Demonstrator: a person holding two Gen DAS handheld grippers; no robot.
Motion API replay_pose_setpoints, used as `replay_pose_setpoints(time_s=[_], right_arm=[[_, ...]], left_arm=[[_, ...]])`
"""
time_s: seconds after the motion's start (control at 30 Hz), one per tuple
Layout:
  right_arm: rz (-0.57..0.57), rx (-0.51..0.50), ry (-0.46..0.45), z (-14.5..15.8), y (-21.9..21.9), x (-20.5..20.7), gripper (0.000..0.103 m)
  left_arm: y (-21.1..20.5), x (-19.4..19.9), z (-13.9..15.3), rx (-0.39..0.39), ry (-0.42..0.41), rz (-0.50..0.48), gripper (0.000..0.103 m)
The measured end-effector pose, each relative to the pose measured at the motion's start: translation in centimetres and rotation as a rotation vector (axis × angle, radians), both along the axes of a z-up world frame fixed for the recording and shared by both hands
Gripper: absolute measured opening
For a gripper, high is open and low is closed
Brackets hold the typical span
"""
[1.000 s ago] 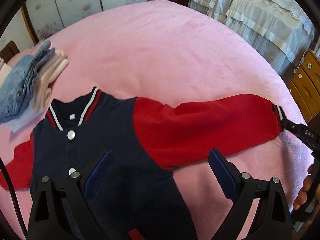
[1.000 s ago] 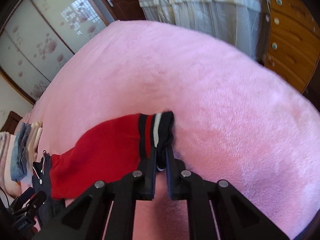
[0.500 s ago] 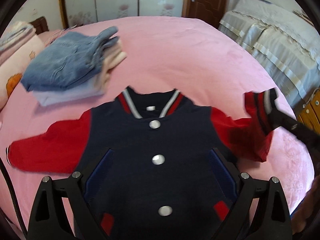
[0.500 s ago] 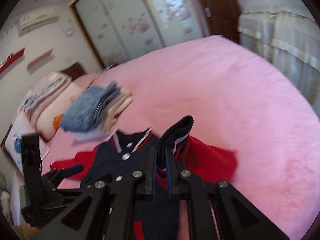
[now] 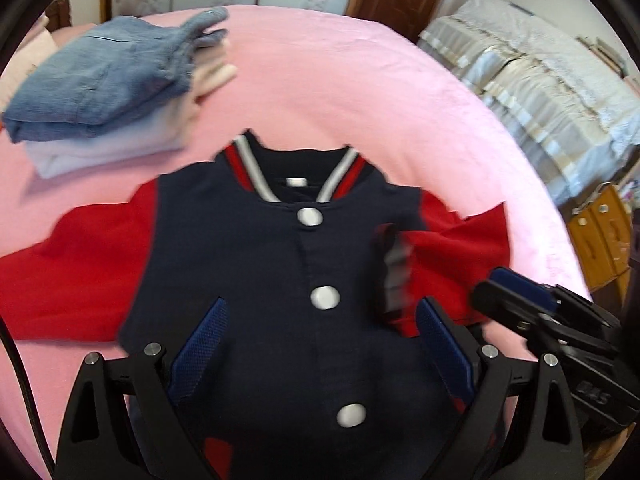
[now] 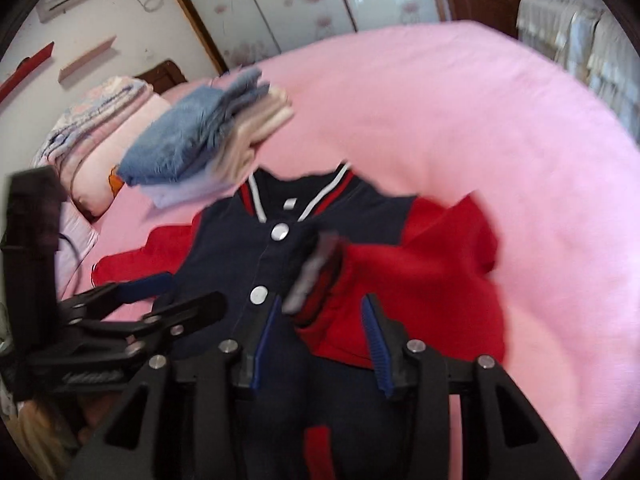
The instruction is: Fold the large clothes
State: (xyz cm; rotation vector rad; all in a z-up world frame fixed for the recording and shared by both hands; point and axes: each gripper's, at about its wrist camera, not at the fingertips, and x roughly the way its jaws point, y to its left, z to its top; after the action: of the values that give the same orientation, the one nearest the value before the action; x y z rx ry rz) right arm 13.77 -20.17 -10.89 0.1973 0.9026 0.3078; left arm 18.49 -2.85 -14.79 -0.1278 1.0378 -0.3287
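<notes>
Navy-and-red snap-button fleece jacket [image 5: 280, 280] lies mid-bed, soft and floppy; best pinched at striped cuff [image 6: 316, 276] or hem. Left tool [image 5: 320, 360] and right tool [image 6: 320, 344] both spread, empty.

Left gripper [image 5: 320, 348]: matte black plastic frame, triangular cut-outs in both arms. Silver round screws sit on top of the arms. Finger pads [image 5: 200, 354] navy blue, fine ribbed texture. Thin black cable runs left of left gripper frame. Right gripper [image 6: 318, 344]: same black frame, silver screws, blue ribbed pads [image 6: 376, 346]. White embossed lettering on its body, blurred.
</notes>
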Motion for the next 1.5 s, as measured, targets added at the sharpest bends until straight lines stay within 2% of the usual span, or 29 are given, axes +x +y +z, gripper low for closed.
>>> replay_pose_setpoints(time_s=[0.07, 0.17, 0.2, 0.3, 0.33, 0.4, 0.5, 0.77, 0.93, 1.03, 1.07, 1.1, 1.13, 1.23, 1.3, 1.5], right_arm=[[-0.028, -0.031, -0.039, 1.4, -1.4, -1.5, 0.042], [-0.063, -0.033, -0.053, 2.0, -3.1, -2.9, 0.042], [-0.072, -0.032, -0.047, 1.9, -3.4, -3.1, 0.042], [-0.098, -0.021, -0.024, 1.2, -4.2, -3.9, 0.042], [-0.103, -0.019, -0.016, 1.0, -4.4, -4.1, 0.042], [-0.103, -0.005, -0.002, 0.4, -4.6, -4.5, 0.042], [-0.106, 0.003, 0.007, -0.3, -4.6, -4.7, 0.042], [-0.125, 0.04, 0.031, -1.5, -5.2, -4.4, 0.042], [-0.149, 0.047, 0.037, -1.6, -6.1, -4.5, 0.042], [-0.163, 0.049, 0.047, -1.9, -6.6, -4.5, 0.042], [-0.168, 0.051, 0.052, -2.0, -6.8, -4.6, 0.042], [-0.173, 0.052, 0.055, -2.1, -6.9, -4.6, 0.042], [-0.178, 0.052, 0.057, -2.2, -7.0, -4.6, 0.042], [-0.19, 0.045, 0.065, -2.5, -7.1, -4.7, 0.042], [-0.193, 0.035, 0.074, -2.9, -7.2, -4.5, 0.042], [-0.155, -0.017, 0.107, -5.1, -6.0, -2.7, 0.042]], left_arm=[[-0.9, 0.6, -0.3, -0.04, 0.009, -0.043, 0.094], [-1.9, 1.6, -1.3, -0.059, 0.033, -0.08, 0.094], [-2.1, 1.8, -1.6, -0.066, 0.038, -0.085, 0.09], [-2.3, 2.9, -2.5, -0.123, 0.074, -0.128, 0.056], [-2.4, 3.3, -2.9, -0.14, 0.086, -0.141, 0.052], [-2.4, 3.9, -3.6, -0.144, 0.088, -0.151, 0.051], [-2.2, 4.7, -4.6, -0.138, 0.089, -0.159, 0.045], [-2.8, 5.9, -5.7, -0.123, 0.078, -0.169, 0.045], [-3.2, 6.2, -6.2, -0.125, 0.08, -0.188, 0.055], [-3.9, 6.2, -6.1, -0.087, 0.071, -0.195, 0.054], [-3.9, 6.0, -5.9, -0.073, 0.065, -0.193, 0.05], [-4.1, 5.9, -5.7, -0.052, 0.056, -0.192, 0.027], [-4.5, 5.9, -5.5, -0.029, 0.06, -0.189, 0.015], [-4.8, 5.8, -3.9, -0.015, 0.07, -0.155, 0.009], [-4.7, 5.4, -1.7, -0.035, 0.034, -0.142, 0.004], [-3.3, 5.6, 6.7, -0.132, -0.089, -0.079, 0.004]])
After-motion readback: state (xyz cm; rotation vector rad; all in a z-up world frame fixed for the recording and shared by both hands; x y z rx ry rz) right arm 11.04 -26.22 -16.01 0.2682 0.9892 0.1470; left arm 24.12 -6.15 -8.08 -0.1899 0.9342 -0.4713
